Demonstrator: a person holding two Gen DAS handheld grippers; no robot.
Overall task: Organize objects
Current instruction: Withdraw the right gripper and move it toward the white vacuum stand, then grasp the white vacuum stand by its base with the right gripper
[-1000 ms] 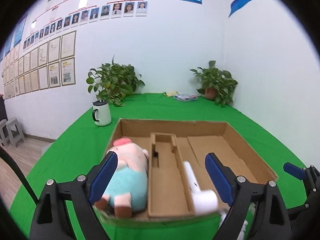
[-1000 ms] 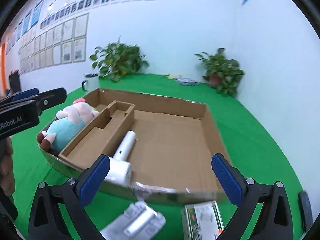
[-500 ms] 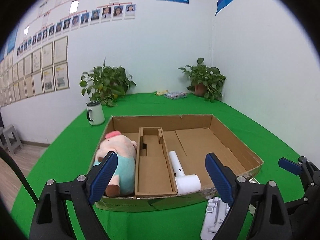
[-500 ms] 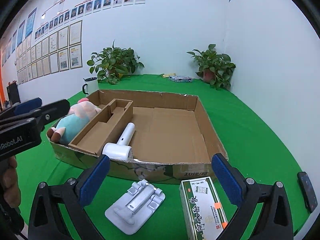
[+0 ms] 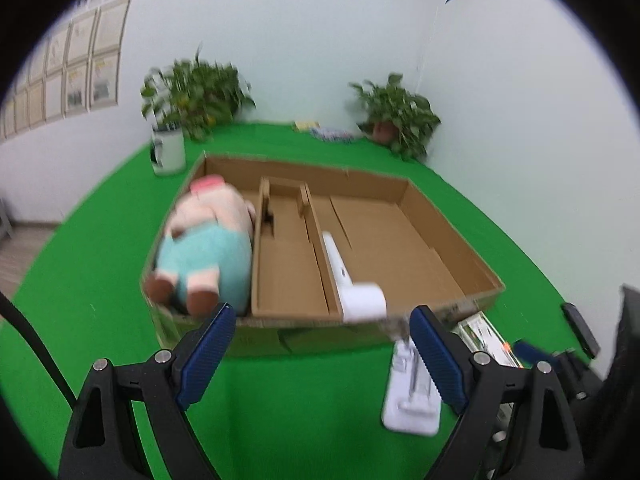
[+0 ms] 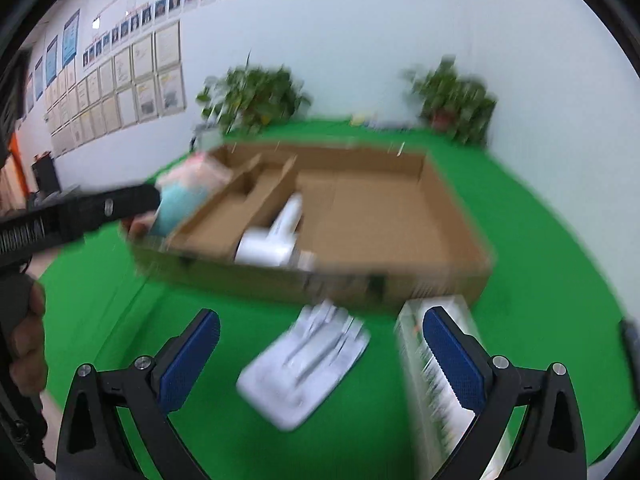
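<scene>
Looking down the left wrist view first: left gripper (image 5: pixel 322 350) has its jaws spread wide, nothing between them, hovering over the green table (image 5: pixel 100 288) just short of the cardboard box (image 5: pixel 452 236). Box sits at 12 o'clock from the gripper. Plush pig (image 5: pixel 204 248) lies in the box's left compartment at 11 o'clock, feet toward the camera. Narrow cardboard insert (image 5: pixel 288 264) runs down the middle. White hair dryer (image 5: pixel 352 280) lies just right of the insert at 12–1 o'clock, head against the near wall. Outside the box at 3 o'clock, a white stand (image 5: pixel 412 392) lies flat on the cloth; a green-and-white carton (image 5: pixel 484 334) is beside it at 2 o'clock. White mug (image 5: pixel 168 152) at 11 o'clock beyond the box, potted plants behind it.

Right wrist view, motion-blurred: right gripper (image 6: pixel 320 354) also has jaws wide apart, holding nothing. White stand (image 6: pixel 308 364) lies on the cloth between the fingers at 12 o'clock, not touched. Carton (image 6: pixel 428 364) is at 2 o'clock, partly behind the right finger pad (image 6: pixel 452 360). Box (image 6: pixel 400 216) beyond at 12 o'clock, with the dryer (image 6: pixel 276 236) and pig (image 6: pixel 188 196) inside. Left gripper's body (image 6: pixel 80 212) shows at 10 o'clock.
</scene>
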